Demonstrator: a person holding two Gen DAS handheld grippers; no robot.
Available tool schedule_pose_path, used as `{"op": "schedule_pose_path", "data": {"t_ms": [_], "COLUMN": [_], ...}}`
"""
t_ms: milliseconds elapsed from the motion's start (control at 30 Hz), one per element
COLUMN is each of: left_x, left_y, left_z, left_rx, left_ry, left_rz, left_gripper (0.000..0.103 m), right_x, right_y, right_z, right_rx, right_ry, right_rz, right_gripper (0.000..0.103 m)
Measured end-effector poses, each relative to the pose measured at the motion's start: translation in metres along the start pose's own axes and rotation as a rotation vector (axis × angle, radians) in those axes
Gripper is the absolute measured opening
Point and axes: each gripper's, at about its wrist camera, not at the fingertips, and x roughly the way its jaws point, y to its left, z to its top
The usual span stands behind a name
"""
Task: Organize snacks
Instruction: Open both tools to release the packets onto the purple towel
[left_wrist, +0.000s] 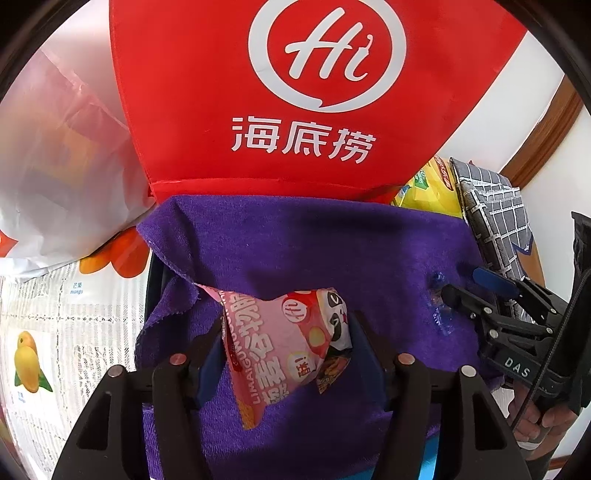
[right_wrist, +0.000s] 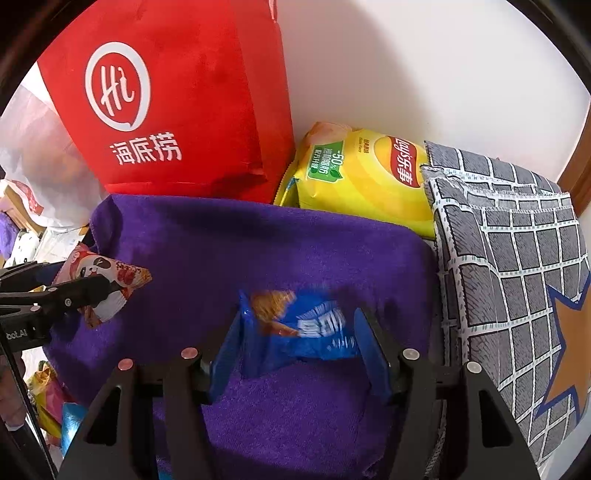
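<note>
Left gripper (left_wrist: 286, 350) hangs over the purple towel (left_wrist: 314, 251) with a pink packet (left_wrist: 280, 339) between its blue pads; whether they still pinch it, I cannot tell. Right gripper (right_wrist: 299, 350) straddles a blue packet (right_wrist: 306, 328), blurred, with a gap showing at the right pad, so it looks let go. Both packets sit above the towel's middle. Behind the towel stands a red bag (right_wrist: 166, 103); a yellow chip bag (right_wrist: 362, 177) leans beside it, next to a grey checked cloth (right_wrist: 517, 258).
</note>
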Motion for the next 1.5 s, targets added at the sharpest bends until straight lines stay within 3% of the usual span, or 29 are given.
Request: {"op": "schedule_pose_path", "data": {"t_ms": [33, 100, 400, 567, 800, 900, 1100, 1233, 1400, 1500], "left_x": [-0.001, -0.005, -0.028, -0.053, -0.098, -0.124, -0.155, -0.176, -0.198, -0.208], "left_y": [-0.001, -0.002, -0.013, -0.021, -0.026, -0.027, -0.03, -0.036, -0.041, -0.041], "left_z": [0.0, 0.001, 0.003, 0.002, -0.005, -0.016, -0.048, -0.077, -0.112, -0.132], "left_rx": [-0.001, 0.0, 0.008, 0.013, 0.016, 0.013, 0.004, 0.043, 0.075, 0.076], "left_ry": [0.002, -0.008, -0.033, -0.076, -0.158, -0.218, -0.201, -0.208, -0.237, -0.247], "left_rz": [-0.001, 0.007, 0.045, 0.067, 0.004, -0.018, -0.035, -0.004, 0.036, 0.023], "left_gripper": [0.072, 0.077, 0.077, 0.077, 0.077, 0.077, 0.077, 0.077, 0.077, 0.077], "right_x": [-0.002, -0.007, -0.045, -0.076, -0.114, -0.137, -0.167, -0.177, -0.198, -0.21], "right_y": [0.002, 0.005, 0.012, 0.015, 0.013, 0.019, 0.026, 0.03, 0.043, 0.049], "right_z": [0.0, 0.0, 0.004, 0.003, -0.012, -0.025, -0.058, -0.083, -0.114, -0.129], "right_rx": [-0.005, -0.014, -0.027, -0.031, 0.049, 0.034, 0.085, 0.098, 0.053, 0.057], "right_ry": [-0.002, -0.019, -0.079, -0.112, -0.148, -0.169, -0.18, -0.134, -0.162, -0.161], "right_rz": [-0.007, -0.008, -0.046, -0.148, -0.15, -0.181, -0.151, -0.135, -0.181, -0.118], "right_gripper": [0.068, 0.074, 0.079, 0.081, 0.081, 0.081, 0.081, 0.081, 0.081, 0.081]}}
